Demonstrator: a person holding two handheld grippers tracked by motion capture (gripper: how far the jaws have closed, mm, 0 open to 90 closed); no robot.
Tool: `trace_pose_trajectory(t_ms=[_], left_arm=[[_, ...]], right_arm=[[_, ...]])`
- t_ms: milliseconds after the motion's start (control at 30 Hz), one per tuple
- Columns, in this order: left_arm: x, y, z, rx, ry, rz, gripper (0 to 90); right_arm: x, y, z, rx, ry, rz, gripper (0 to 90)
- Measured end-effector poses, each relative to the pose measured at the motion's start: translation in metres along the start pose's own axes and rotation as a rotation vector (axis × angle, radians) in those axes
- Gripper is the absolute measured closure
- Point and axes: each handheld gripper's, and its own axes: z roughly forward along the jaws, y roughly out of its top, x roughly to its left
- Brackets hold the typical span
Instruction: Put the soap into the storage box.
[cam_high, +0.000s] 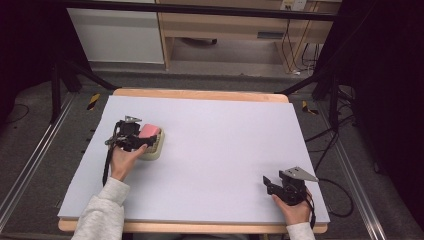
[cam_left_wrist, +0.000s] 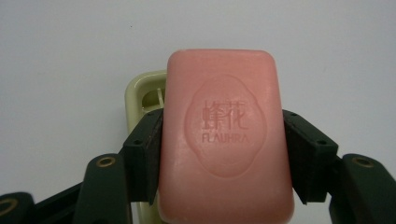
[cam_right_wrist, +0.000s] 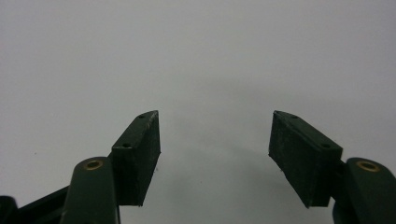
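Note:
A pink bar of soap (cam_left_wrist: 226, 135) with an embossed logo is clamped between the black pads of my left gripper (cam_left_wrist: 223, 154), which is shut on its two long sides. Beneath and behind the soap lies a pale yellow-green soap dish (cam_left_wrist: 142, 95). From above, the soap (cam_high: 149, 131) and dish (cam_high: 156, 149) sit at the left of the white tabletop, with my left gripper (cam_high: 145, 141) over them. Down at the front right corner my right gripper (cam_high: 266, 183) stands open, nothing between its fingers (cam_right_wrist: 140, 154).
The white table sheet (cam_high: 220, 145) spreads wide between the two hands. Its wooden edge (cam_high: 200, 94) runs along the far side. Dark stand legs and cables lie on the floor on both sides, with a cabinet beyond.

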Motion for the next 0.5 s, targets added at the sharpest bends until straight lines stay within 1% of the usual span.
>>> trace_pose_trajectory(t_ms=[233, 500], left_arm=[[0.0014, -0.0023, 0.0041, 0.008, 0.008, -0.002, 37.3], [0.0, -0.0043, 0.0099, 0.025, 0.015, 0.012, 37.3]], right_arm=[[0.0002, -0.0002, 0.0002, 0.0, 0.002, -0.001, 33.9], [0.0002, -0.0003, 0.0001, 0.001, 0.002, 0.0, 33.9]])
